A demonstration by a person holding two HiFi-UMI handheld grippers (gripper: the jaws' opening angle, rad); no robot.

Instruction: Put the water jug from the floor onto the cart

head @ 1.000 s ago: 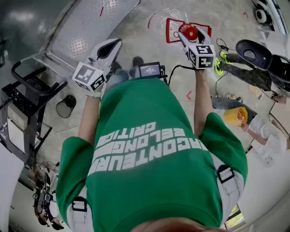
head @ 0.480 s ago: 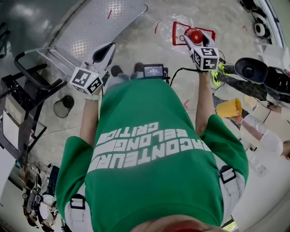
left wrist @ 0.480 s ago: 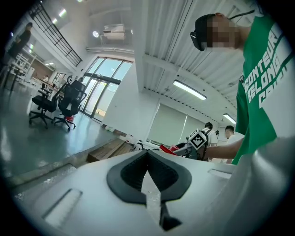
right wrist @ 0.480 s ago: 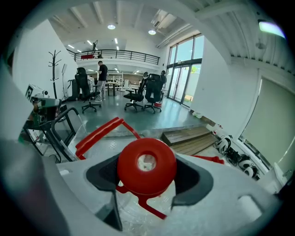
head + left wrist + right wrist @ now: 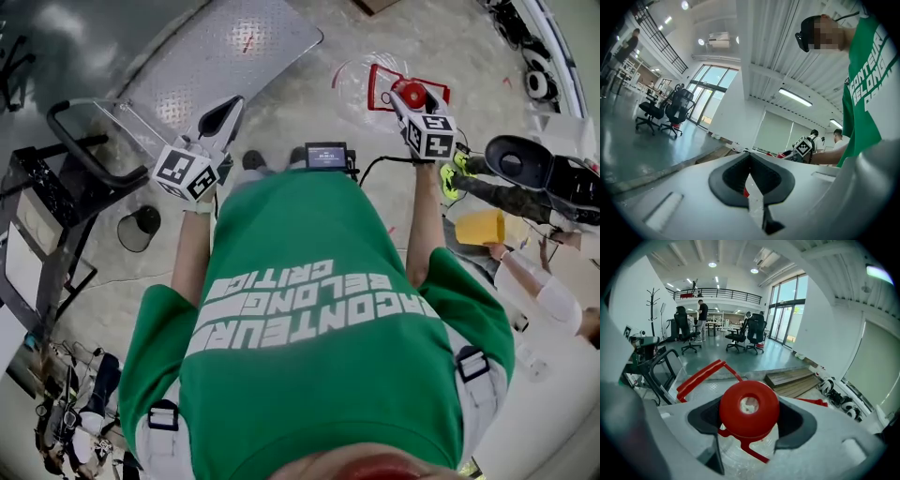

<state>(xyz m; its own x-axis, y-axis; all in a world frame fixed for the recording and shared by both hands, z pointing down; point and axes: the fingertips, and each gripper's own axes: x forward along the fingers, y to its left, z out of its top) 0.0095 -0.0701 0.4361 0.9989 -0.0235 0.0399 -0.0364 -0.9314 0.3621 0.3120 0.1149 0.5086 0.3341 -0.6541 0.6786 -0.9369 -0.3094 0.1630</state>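
Right tool [image 5: 409, 92] on water jug [image 5: 354, 82], shirt [image 5: 319, 375] "BELONG"

Head view: we look steeply down; gripper views run close along their jaws; head and right share water jug [image 5: 410, 94].

Both arms stretched forward, left tongs [image 5: 230, 106] tips together (angled inward); right tongs [image 5: 405, 91] clamped on red cap [image 5: 749, 409]

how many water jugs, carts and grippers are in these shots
water jug: 1
cart: 1
grippers: 2 (left gripper, right gripper)
total: 4
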